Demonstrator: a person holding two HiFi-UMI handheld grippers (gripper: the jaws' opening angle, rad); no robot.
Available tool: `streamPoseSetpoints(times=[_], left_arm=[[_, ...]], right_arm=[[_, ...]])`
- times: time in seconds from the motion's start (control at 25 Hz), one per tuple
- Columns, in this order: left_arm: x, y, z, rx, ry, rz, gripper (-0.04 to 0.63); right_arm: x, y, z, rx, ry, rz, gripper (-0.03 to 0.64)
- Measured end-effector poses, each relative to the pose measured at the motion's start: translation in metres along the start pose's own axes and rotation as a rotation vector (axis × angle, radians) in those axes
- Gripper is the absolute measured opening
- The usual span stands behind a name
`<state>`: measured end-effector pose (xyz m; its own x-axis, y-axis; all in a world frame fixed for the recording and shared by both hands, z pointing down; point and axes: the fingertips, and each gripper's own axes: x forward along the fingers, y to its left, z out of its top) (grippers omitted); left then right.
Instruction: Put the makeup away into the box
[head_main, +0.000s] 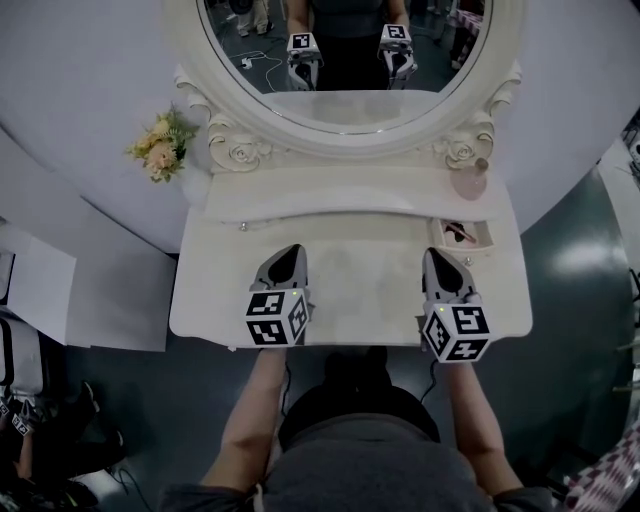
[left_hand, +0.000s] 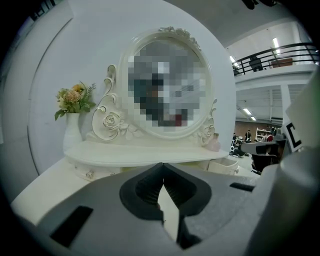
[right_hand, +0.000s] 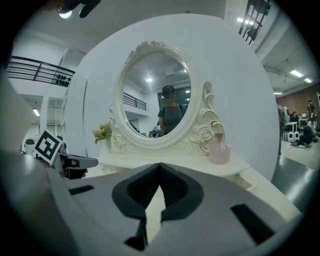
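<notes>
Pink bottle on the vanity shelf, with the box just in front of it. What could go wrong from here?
1. The pink bottle stands at the right end of the shelf, just behind the box. The right hand-held gripper, shut and empty, might tip it when reaching there.
2. The box sits near the right edge of the table, so a nudge could push it off.

The head camera looks steeply down on the cream-white carved desk (head_main: 350, 290) with its oval white-framed mirror (head_main: 345, 110) at twelve o'clock, while the cameras close behind the left grey tongs (left_hand: 162, 167) and right grey tongs (right_hand: 160, 167) face that shared mirror nearly level, low over the desktop.
</notes>
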<state>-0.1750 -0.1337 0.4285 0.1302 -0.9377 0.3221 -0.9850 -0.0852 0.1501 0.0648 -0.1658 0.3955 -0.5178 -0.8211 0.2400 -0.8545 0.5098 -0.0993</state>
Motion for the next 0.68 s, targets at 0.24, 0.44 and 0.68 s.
streamPoseSetpoints(times=[0.24, 0.44, 0.68], left_arm=[[0.000, 0.002, 0.002, 0.002, -0.005, 0.004, 0.006], [0.000, 0.004, 0.002, -0.003, -0.006, 0.007, 0.006], [0.005, 0.006, 0.002, -0.006, -0.007, 0.010, 0.006]], right_arm=[[0.003, 0.002, -0.002, 0.007, 0.000, 0.003, 0.003], [0.004, 0.001, -0.005, 0.014, 0.003, 0.002, 0.003], [0.007, -0.001, -0.011, 0.020, 0.013, 0.001, 0.003]])
